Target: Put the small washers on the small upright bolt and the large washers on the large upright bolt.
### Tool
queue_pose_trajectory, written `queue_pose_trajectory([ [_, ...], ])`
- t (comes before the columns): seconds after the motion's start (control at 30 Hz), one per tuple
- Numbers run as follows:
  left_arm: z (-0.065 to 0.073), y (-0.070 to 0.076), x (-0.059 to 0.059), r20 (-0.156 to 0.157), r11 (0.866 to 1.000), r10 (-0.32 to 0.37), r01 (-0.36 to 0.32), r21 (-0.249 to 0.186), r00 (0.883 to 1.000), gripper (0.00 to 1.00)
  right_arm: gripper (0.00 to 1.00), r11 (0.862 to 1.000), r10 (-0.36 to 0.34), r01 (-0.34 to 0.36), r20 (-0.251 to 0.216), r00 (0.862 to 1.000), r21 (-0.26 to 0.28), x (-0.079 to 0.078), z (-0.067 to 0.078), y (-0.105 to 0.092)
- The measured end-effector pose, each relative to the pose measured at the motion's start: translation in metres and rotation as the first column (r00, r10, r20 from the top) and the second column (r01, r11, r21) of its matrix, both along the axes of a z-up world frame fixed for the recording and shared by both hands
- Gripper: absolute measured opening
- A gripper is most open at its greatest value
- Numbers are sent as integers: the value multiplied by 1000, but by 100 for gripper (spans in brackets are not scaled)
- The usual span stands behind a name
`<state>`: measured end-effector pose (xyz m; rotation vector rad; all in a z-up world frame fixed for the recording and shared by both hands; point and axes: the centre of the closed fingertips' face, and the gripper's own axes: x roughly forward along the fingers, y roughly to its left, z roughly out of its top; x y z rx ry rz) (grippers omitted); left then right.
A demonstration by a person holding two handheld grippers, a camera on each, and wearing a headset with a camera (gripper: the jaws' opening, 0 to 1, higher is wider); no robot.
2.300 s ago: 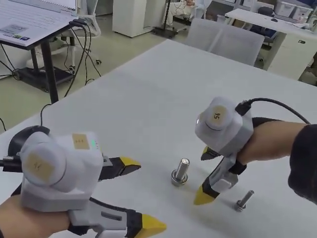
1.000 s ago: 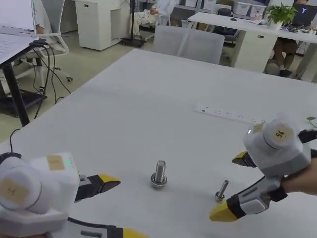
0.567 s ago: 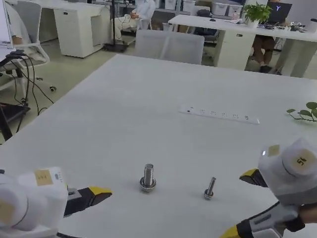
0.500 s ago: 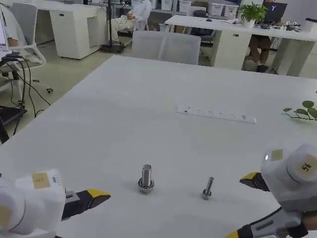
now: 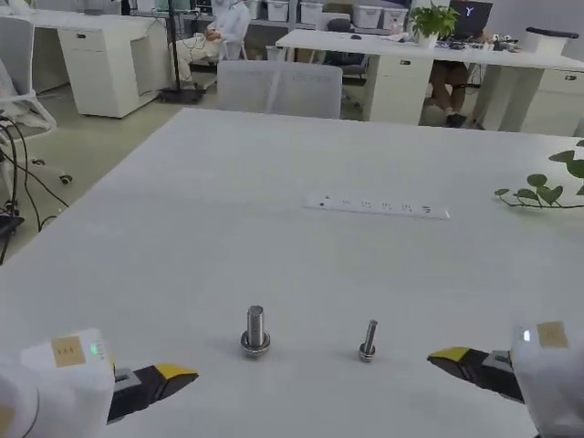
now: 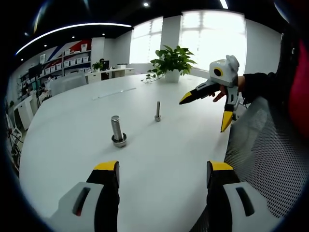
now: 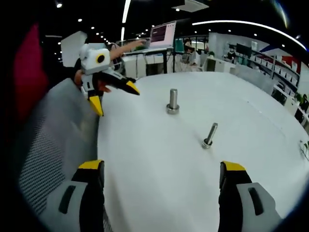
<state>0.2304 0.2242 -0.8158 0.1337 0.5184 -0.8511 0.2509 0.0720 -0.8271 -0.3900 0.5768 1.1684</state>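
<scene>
Two bolts stand upright on the white table: a large bolt (image 5: 255, 330) and, to its right, a small bolt (image 5: 368, 340). Each has a wide metal foot; I cannot tell washers from bolt heads. My left gripper (image 6: 163, 169) is open and empty, well short of the large bolt (image 6: 117, 131) and small bolt (image 6: 158, 111). Its yellow fingertip (image 5: 175, 372) shows at the lower left. My right gripper (image 7: 161, 166) is open and empty too, back from the small bolt (image 7: 210, 135) and large bolt (image 7: 173, 101). Its fingertip (image 5: 450, 357) shows at the lower right.
A white power strip (image 5: 376, 207) lies across the middle of the table. A leafy plant (image 5: 546, 189) sits at the right edge. A grey chair (image 5: 278, 88) stands at the far side, with desks and people beyond. A mesh chair back (image 6: 253, 145) is near the table's edge.
The head camera has tilted up. The right gripper has drawn away from the large bolt to the right. Both grippers have pulled back toward the near edge, apart from each other.
</scene>
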Motion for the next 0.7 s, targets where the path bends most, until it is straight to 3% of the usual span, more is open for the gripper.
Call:
queue_pose_trajectory([
  [0.2,-4,-1,-2,-19,1000,0,0,1,1000,79,100,1000,-22,22,13,1000,17,0,-1,2],
  [0.4,-8,-2,-5,-48,1000,5,-5,1,999,93,100,999,-42,41,18,999,34,3,2,3],
  [0.7,-10,-3,-8,-57,1000,-14,14,6,998,95,100,998,-50,50,14,999,31,3,3,2],
])
